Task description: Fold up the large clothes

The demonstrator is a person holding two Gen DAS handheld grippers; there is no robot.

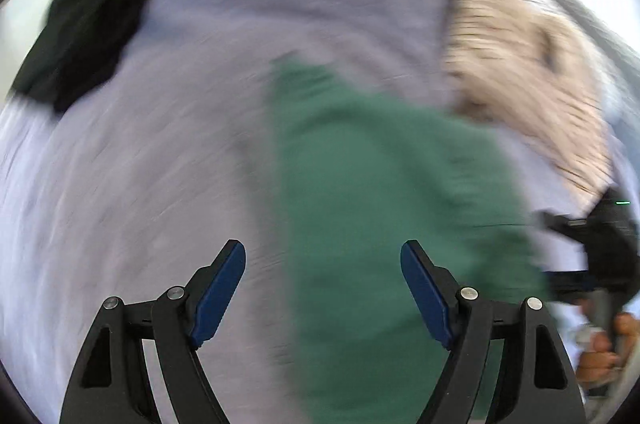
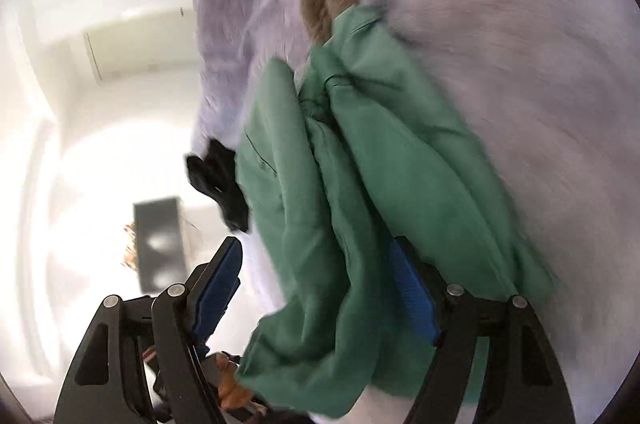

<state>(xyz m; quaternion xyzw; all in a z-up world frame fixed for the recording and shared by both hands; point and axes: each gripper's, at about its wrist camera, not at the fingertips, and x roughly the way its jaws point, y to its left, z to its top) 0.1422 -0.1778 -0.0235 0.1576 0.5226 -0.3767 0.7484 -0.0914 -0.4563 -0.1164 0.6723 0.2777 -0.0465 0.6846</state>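
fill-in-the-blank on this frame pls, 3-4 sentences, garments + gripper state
1. The garment lying in front of both grippers is ____ in color.
2. The left gripper has its jaws ____, with nothing between them.
3. The bedcover under the clothes is pale ____.
4. The crumpled dark garment near the bedcover's edge is ____.

Missing words: green; open; lavender; black

Both wrist cams close above bed, sharing green garment [image 1: 380,184] [image 2: 360,164].
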